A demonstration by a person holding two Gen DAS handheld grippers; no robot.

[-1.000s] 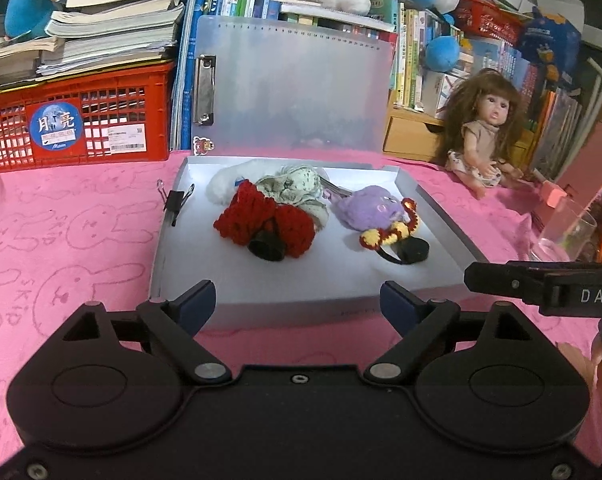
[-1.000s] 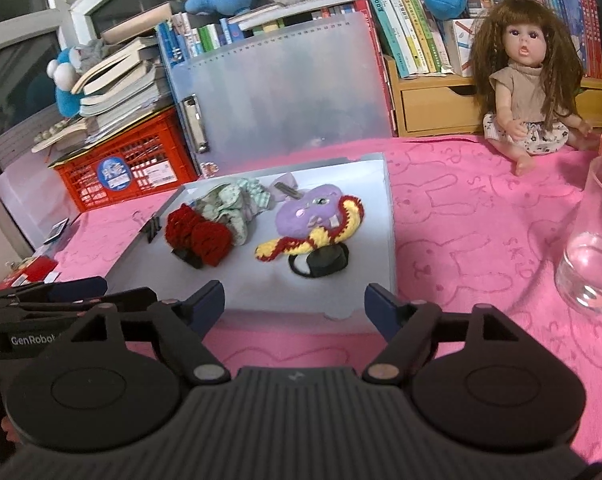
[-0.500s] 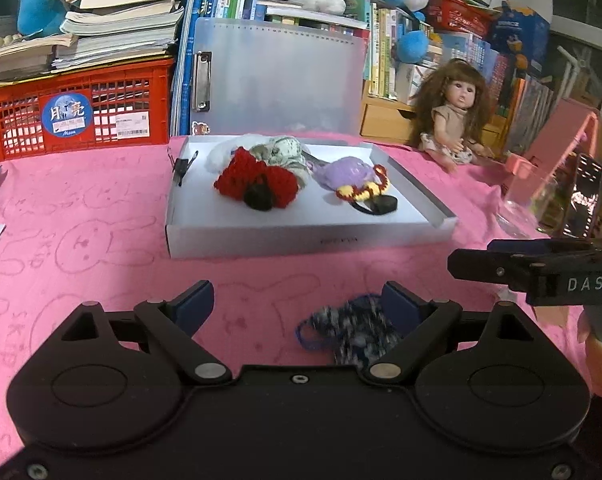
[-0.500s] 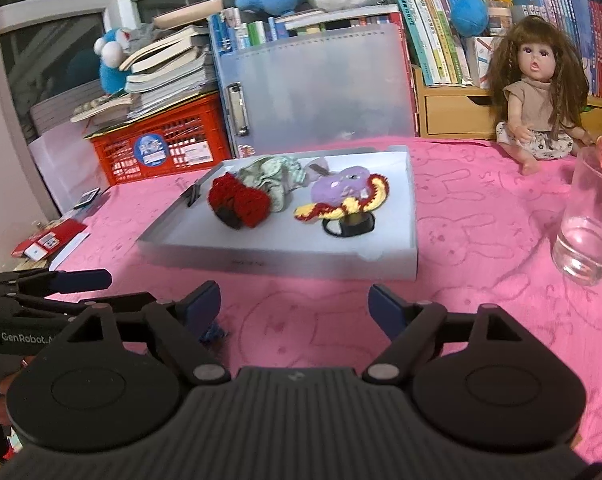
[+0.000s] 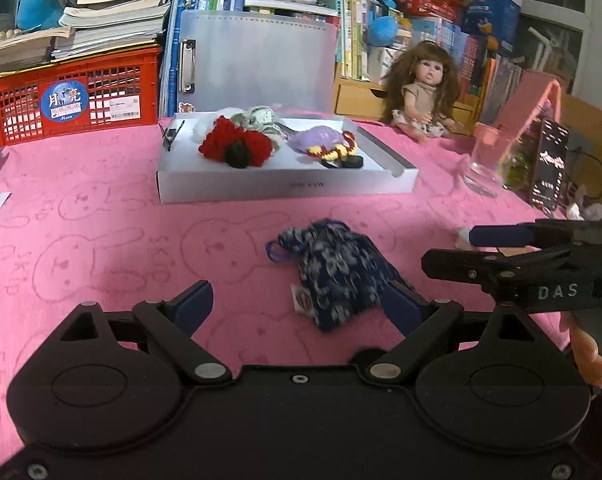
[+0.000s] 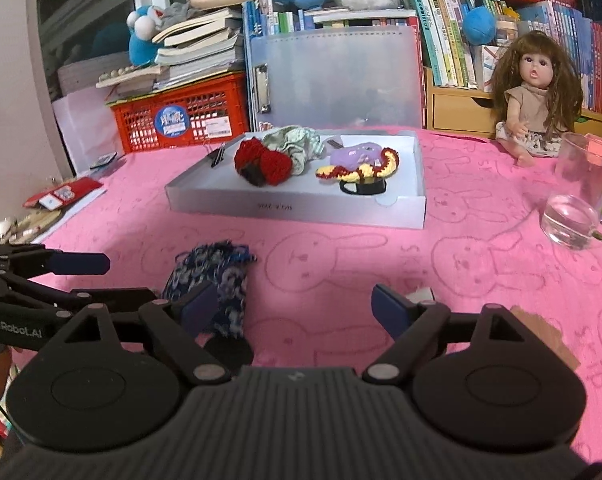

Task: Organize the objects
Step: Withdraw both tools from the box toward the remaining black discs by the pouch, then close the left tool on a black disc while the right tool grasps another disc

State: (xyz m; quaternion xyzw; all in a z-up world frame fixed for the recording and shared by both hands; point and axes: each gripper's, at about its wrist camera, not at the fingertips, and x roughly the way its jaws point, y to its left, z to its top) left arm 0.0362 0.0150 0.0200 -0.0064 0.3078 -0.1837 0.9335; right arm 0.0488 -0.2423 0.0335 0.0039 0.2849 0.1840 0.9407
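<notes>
On the pink cloth (image 5: 101,216), near the cameras, a blue patterned pouch (image 5: 337,272) lies loose, just in front of the left gripper (image 5: 297,304), whose fingers stand apart and empty. Beside it the right gripper (image 6: 297,308) is spread wide too. Farther back, a white tray (image 5: 285,190) holds a red knitted piece (image 5: 237,146) and a purple one (image 5: 321,140).
</notes>
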